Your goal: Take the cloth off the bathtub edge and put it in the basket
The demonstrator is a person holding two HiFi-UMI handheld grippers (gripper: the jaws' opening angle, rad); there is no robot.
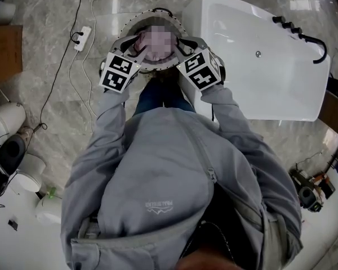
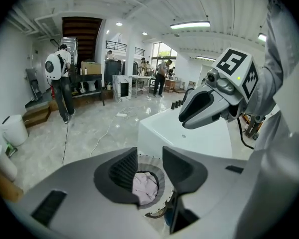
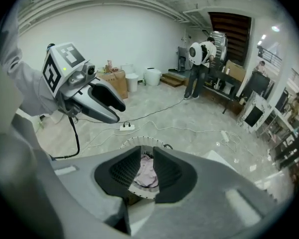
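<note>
A pale pink cloth (image 1: pixel 153 50) lies bunched inside the round basket (image 1: pixel 183 31), which stands on the floor against the left end of the white bathtub (image 1: pixel 270 72). Both grippers hover just over the basket's mouth. My left gripper (image 1: pixel 138 45) is open; between its jaws (image 2: pixel 149 158) I look straight down on the cloth (image 2: pixel 144 185), well below the pads. My right gripper (image 1: pixel 183 48) shows only a narrow gap (image 3: pixel 147 156), and through it the cloth (image 3: pixel 148 176) lies in the basket (image 3: pixel 139 142), not touching the pads.
A black faucet (image 1: pixel 304 35) sits on the tub's far right rim. A white power strip (image 1: pixel 81 38) and its cables trail over the marble floor to the left. A cardboard box (image 1: pixel 3 52) and white buckets (image 1: pixel 5 120) stand at the far left. A person (image 2: pixel 60 83) stands far back.
</note>
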